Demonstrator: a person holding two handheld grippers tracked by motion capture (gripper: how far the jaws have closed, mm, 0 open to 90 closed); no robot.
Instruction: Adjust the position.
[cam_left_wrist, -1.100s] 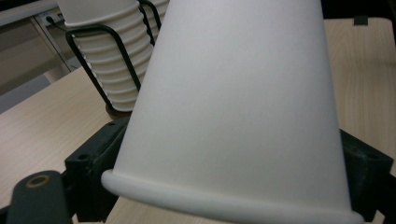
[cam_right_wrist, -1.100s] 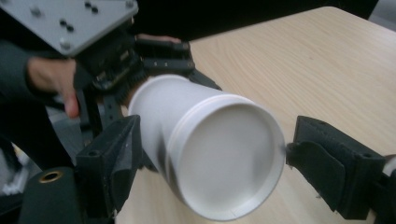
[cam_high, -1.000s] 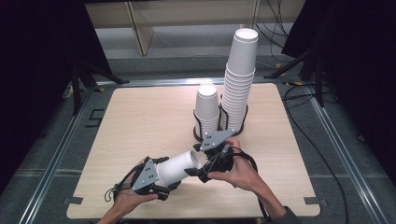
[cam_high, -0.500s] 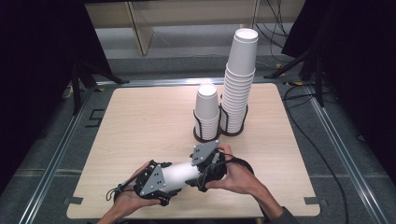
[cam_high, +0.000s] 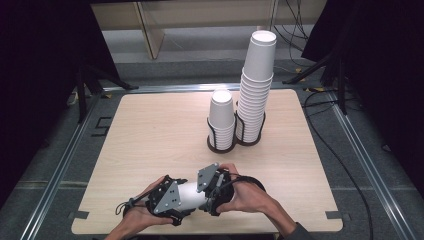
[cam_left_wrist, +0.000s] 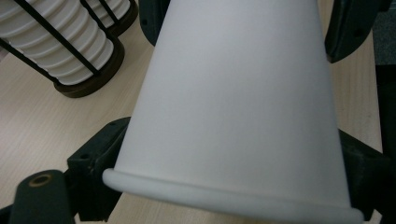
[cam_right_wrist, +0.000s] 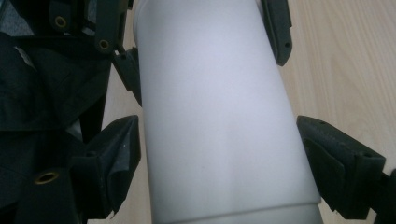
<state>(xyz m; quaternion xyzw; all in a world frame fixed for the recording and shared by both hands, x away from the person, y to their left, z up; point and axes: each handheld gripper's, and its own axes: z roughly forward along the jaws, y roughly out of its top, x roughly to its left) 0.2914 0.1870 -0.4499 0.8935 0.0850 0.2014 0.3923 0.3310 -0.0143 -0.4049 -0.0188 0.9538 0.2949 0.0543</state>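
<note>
1. A white cup (cam_high: 192, 196) lay on its side in the air, low over the near edge of the table (cam_high: 150, 130).
2. The left gripper (cam_high: 169, 199) was clenched on the cup at its wide end, near the rim. I think it held that end so the cup could not slip or roll.
3. The right gripper (cam_high: 212, 189) sat at the narrow end of the cup. Its jaws were close on both sides of the cup. I could not tell if they pressed on it or only sat next to it.
4. The two grippers faced each other, one at each end. That looked like a good way to pull something apart. It may have been more than one cup stuck together, but I could not be sure.
5. Farther back on the table stood a short stack (cam_high: 221, 117) and a tall stack (cam_high: 257, 85) of the same cups, just beside each other.
6. Each stack stood in a black wire holder (cam_high: 220, 145). I think the wires were there to stop the stacks from tipping over.
7. The cup was well apart from both stacks, so the grippers had room to work.
</note>
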